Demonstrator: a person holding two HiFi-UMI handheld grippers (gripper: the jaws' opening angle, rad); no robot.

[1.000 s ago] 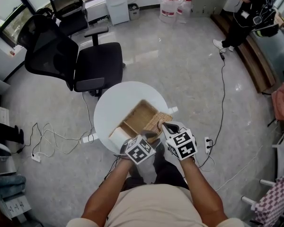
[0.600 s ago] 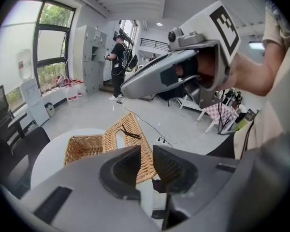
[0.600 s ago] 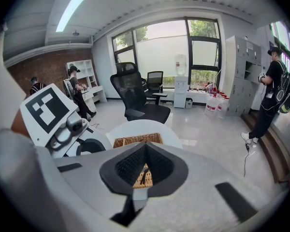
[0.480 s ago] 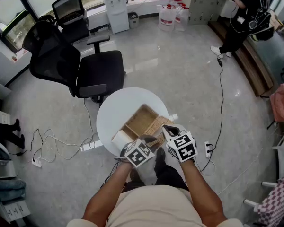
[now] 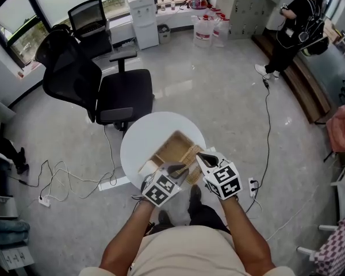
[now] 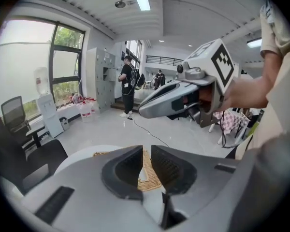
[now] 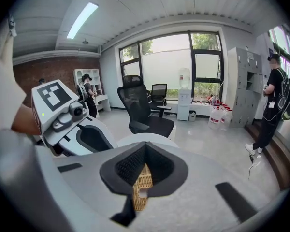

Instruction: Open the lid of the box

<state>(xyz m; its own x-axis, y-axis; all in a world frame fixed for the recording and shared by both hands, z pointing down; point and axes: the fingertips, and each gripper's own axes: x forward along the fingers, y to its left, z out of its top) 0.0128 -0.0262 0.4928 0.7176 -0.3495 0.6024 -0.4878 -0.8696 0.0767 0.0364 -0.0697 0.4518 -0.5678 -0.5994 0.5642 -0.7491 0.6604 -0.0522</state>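
I am holding my left gripper (image 6: 147, 152) over the woven lid (image 5: 191, 153), jaws just closing to a thin slit, gripping nothing, right gripper (image 7: 145, 148) jaws meeting at the tips, lid lying against the open box (image 5: 171, 145) on the round table (image 5: 141, 140)

The box (image 5: 171, 146) sits on the tabletop (image 5: 144, 135) by its near edge (lid (image 5: 192, 154) on the right part), office chair (image 5: 123, 91) behind the tabletop, power strip (image 5: 111, 183) on the floor (image 5: 218, 91) left.
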